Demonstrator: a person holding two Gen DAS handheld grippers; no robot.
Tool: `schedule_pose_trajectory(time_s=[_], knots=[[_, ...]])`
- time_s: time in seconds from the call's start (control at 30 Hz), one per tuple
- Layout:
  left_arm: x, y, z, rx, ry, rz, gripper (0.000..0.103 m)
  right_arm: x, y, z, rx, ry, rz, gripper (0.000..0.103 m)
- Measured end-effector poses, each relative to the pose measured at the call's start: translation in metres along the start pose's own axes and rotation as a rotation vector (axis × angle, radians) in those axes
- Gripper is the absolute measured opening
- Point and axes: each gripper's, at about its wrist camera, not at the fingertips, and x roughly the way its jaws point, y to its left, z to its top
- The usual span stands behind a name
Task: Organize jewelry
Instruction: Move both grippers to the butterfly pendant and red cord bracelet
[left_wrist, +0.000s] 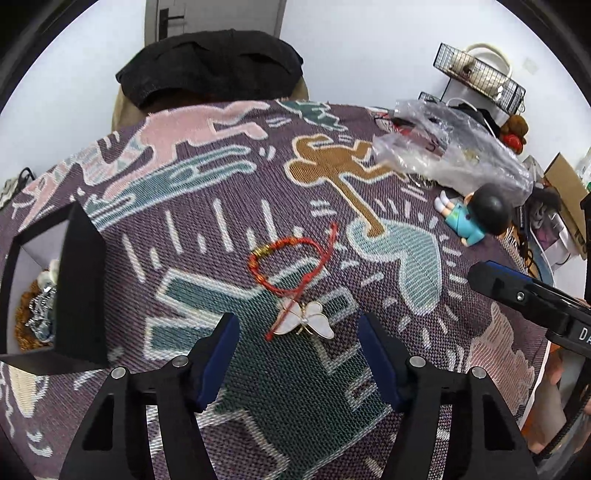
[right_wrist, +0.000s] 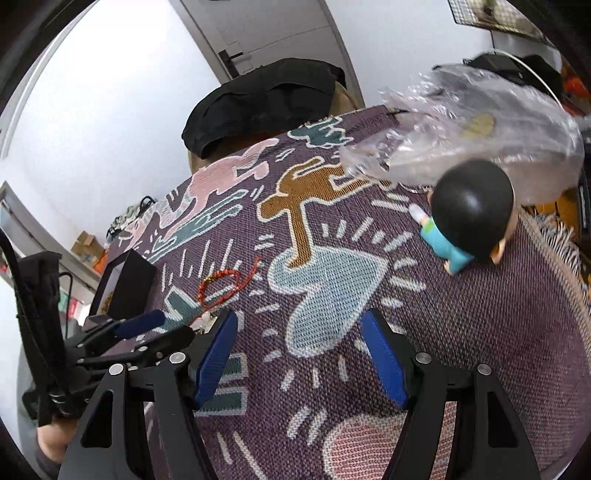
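Red cord bracelet (left_wrist: 290, 264) and butterfly pendant (left_wrist: 309, 322) lie loose just ahead of the spread, empty left gripper (left_wrist: 297, 360); black box (left_wrist: 55, 295) holds some pieces; right gripper (right_wrist: 299, 360) also spread, empty.

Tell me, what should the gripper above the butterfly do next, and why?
Probably the left gripper should ease down and close on the butterfly brooch. Its jaws stand open with the brooch lying just ahead between them, on the patterned cloth. The red string bracelet crosses the brooch, so it may lift too. The black box with jewelry waits to the left.
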Motion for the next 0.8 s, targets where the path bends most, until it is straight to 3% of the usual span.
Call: schedule_pose_trajectory(time_s=[0.23,0.4,0.47,0.5,0.8], knots=[[0.019,-0.003,0.004,0.013,0.026,0.011,0.068,0.008,-0.005,-0.007,0.017,0.018,0.01,0.07],[0.028,-0.007,0.003,0.044,0.045,0.043,0.058,0.013,-0.003,-0.007,0.014,0.028,0.007,0.07],[0.028,-0.008,0.004,0.058,0.052,0.071,0.044,0.017,-0.002,-0.006,0.018,0.034,0.008,0.07],[0.029,-0.007,0.005,0.06,0.054,0.079,0.042,0.019,-0.001,-0.005,0.018,0.037,0.008,0.07],[0.02,0.004,0.006,0.047,0.054,0.048,0.04,0.038,0.027,0.008,-0.049,0.078,0.011,0.07]])
